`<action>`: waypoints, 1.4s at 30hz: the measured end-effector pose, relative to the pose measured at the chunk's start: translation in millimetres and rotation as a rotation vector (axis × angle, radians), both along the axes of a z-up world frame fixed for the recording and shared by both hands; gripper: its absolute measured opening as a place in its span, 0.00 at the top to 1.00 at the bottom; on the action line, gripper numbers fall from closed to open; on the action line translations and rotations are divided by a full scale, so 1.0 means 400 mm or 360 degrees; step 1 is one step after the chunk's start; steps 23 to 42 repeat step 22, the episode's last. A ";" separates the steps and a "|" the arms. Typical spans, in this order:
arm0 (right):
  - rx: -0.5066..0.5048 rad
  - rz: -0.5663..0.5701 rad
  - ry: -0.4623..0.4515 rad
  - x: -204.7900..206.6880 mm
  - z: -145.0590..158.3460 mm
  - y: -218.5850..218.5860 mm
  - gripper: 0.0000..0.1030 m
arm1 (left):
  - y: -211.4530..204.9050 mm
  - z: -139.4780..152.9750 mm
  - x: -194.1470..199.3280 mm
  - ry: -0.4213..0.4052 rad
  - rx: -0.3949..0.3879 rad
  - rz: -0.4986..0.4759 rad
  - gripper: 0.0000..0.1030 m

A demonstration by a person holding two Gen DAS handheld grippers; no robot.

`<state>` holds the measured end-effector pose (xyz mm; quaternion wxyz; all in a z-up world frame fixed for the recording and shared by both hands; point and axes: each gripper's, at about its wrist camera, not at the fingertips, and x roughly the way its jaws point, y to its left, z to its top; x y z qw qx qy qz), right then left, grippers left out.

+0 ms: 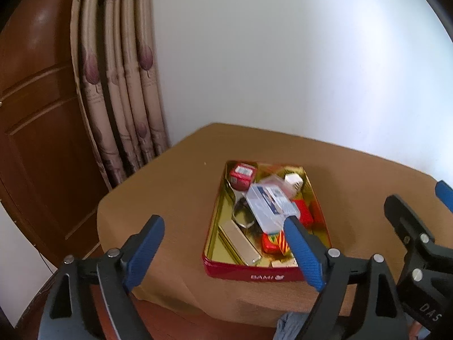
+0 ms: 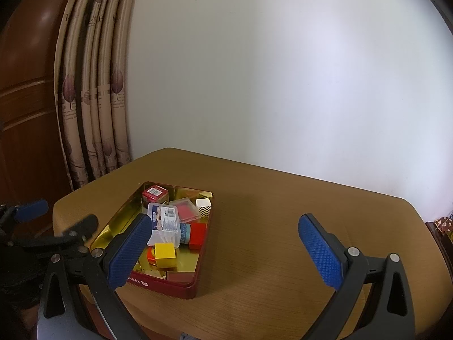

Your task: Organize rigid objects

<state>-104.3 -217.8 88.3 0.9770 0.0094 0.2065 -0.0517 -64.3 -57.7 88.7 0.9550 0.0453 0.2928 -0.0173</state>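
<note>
Your left claw [image 1: 223, 249] stood released, holding nothing. The clear plastic case [image 1: 270, 205] lay atop the items in the red tin [image 1: 249, 274] on the counter [image 1: 170, 198], at 1 o'clock from that claw. Your right claw [image 2: 226, 252] was also released, the tin at its 10 o'clock.

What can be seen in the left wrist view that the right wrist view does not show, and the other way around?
Only the left wrist view shows a flat gold bar-shaped item and a metal ring on the tin's floor. Only the right wrist view shows a yellow cube and a patterned object beyond the table's right end. Both show the red tin, the clear plastic case, the brown tablecloth, the curtain, and both grippers open.
</note>
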 end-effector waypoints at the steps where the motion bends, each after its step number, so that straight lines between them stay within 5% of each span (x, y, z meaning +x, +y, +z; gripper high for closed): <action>1: 0.0002 -0.0002 0.0000 -0.001 0.001 0.001 0.01 | -0.001 -0.003 0.004 0.0008 0.0001 -0.0003 0.14; 42: 0.0015 -0.0001 -0.0046 -0.012 0.023 -0.006 0.01 | -0.006 -0.001 -0.010 -0.0056 0.0022 0.0008 0.14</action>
